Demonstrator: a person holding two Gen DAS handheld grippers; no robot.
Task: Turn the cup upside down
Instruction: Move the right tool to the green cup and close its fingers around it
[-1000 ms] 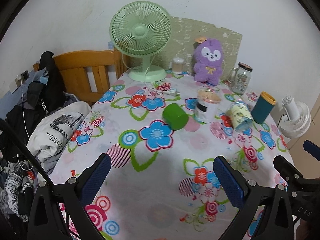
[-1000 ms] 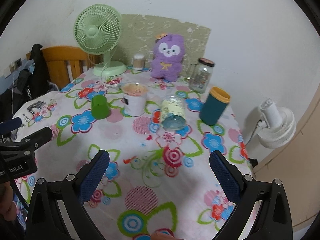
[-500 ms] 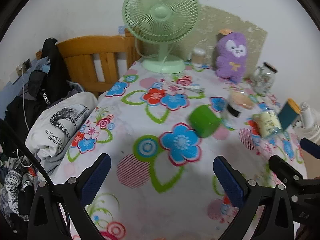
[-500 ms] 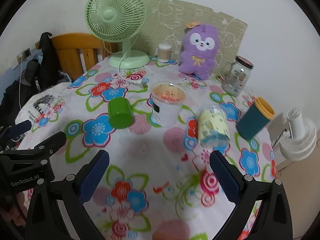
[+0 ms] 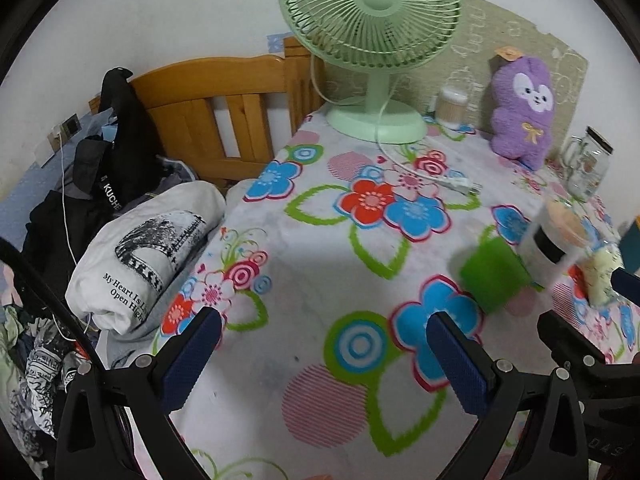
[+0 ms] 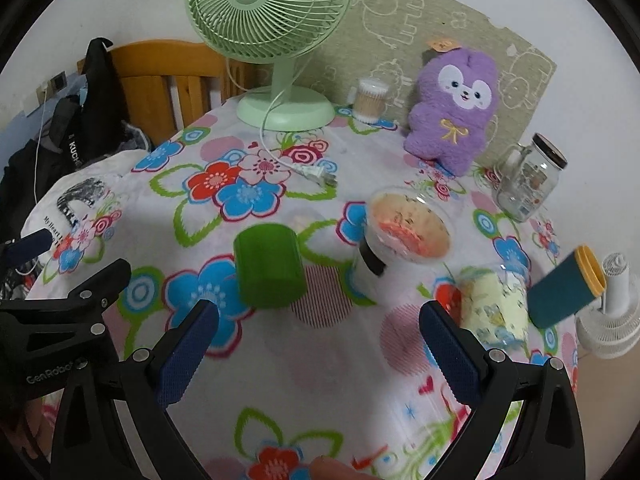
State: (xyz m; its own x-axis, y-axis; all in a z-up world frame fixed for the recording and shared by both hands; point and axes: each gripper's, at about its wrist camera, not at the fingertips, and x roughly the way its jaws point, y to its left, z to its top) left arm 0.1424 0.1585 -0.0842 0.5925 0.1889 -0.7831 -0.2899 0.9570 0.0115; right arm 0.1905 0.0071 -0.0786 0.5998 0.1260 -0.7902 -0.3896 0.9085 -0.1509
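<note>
green cup [image 6: 269, 267] standing on the flowered bench [image 6: 248, 364], closed flat end up, mouth apparently down, blurred in both views; also seen at the right of the left wrist view [image 5: 494, 276]. touching neither gripper.

right gripper [image 6: 318, 354] spread wide, holding nothing; left blue finger pad [image 6: 187, 354] just below the cup's lower left edge in the view, right pad [image 6: 448, 354] near a pale yellow printed cup [image 6: 494, 308] lying on its side. contact between pads and bench not clear.

left gripper [image 5: 324, 364] likewise wide open and empty, fingers [image 5: 190, 356] hanging over the cloth at the bench's left edge, well left of the cup. seen from the right wrist as a black frame [image 6: 60, 304] with "GenRobot" printed in white.

just right of the green cup, a white tub with a clear lid [image 6: 404, 236] and a black label, writing unreadable. further right, a teal cup with a yellow rim [image 6: 564, 292], tilted. behind, a glass jar with a black lid [image 6: 528, 178], a purple plush rabbit [image 6: 456, 108], a small jar of cotton swabs [image 6: 370, 100] and a mint green fan [image 6: 276, 32], white cord ending in a plug [image 6: 316, 174] on the cloth.

off the bench's left side, a folded white shirt [image 5: 148, 256] reading "My Heart Is" and "Open High", partly cut off, and a black strap [image 5: 112, 196] marked "KUCHE". wooden headboard [image 5: 224, 108] behind.
</note>
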